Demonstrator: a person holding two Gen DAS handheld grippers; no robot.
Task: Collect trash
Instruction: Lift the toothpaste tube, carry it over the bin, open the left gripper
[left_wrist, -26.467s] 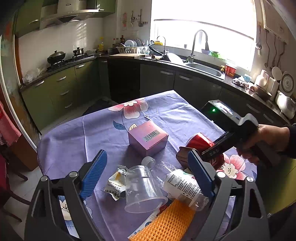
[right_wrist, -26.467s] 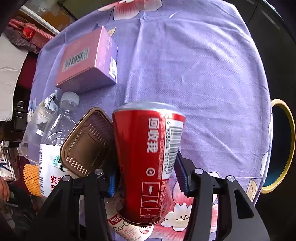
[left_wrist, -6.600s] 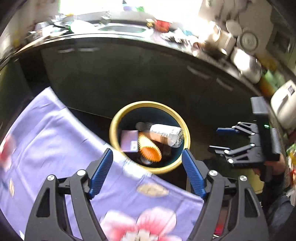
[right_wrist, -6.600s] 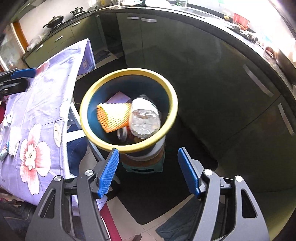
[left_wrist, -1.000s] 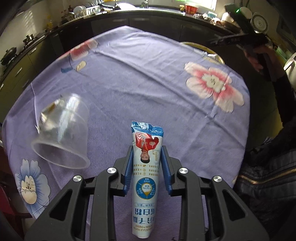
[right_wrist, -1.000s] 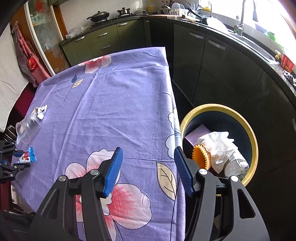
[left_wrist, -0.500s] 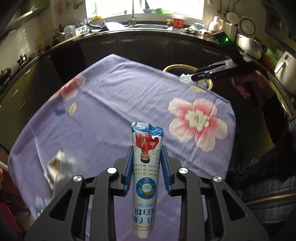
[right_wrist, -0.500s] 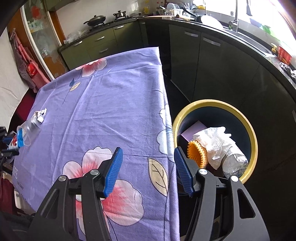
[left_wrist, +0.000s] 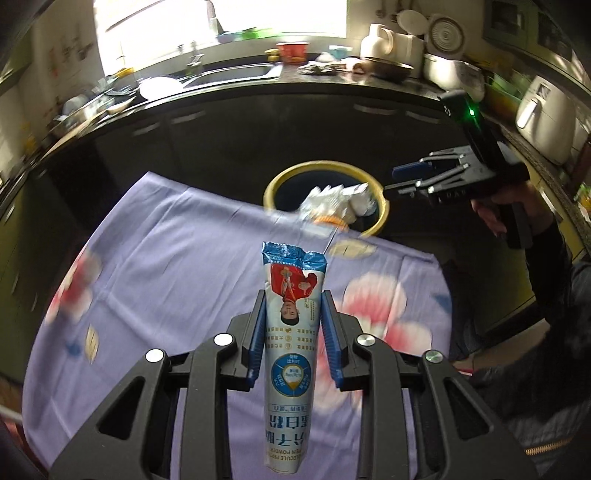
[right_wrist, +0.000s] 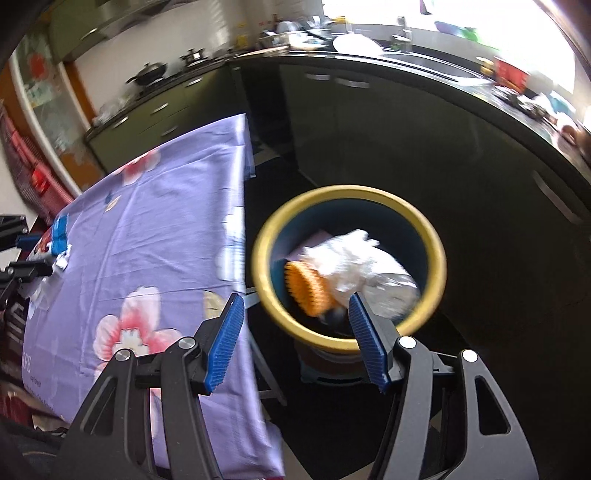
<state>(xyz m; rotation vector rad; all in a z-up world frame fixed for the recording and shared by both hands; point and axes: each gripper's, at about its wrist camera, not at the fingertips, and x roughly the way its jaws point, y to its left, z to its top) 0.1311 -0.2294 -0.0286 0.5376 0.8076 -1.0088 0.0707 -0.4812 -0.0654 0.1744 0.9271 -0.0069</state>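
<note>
The powder sachet (left_wrist: 293, 332) is sitting clamped between the blue pads of the left tongs (left_wrist: 293, 326), held in the air above the near part of the surface (left_wrist: 177, 266), which is lying under a purple flowered cloth. Its lower end is running out of view beneath the tongs, and its torn blue top is sticking up past the pads. The print is reading upside down: Chinese characters, a figure in red, a round blue badge, and the Latin word "POWDER" near the bottom; the finer lines are too small to make out.

The yellow-rimmed bin (left_wrist: 380, 218) is standing off the far edge of the surface, its near rim hidden behind the cloth. Inside it, a crumpled white wad (right_wrist: 343, 258), an orange foam net (right_wrist: 306, 288) and a clear bottle (right_wrist: 395, 291) are blurring together.

The right tongs (right_wrist: 295, 325) are standing released with nothing between the pads, hanging above the bin, gripped by a hand (left_wrist: 495, 210).
</note>
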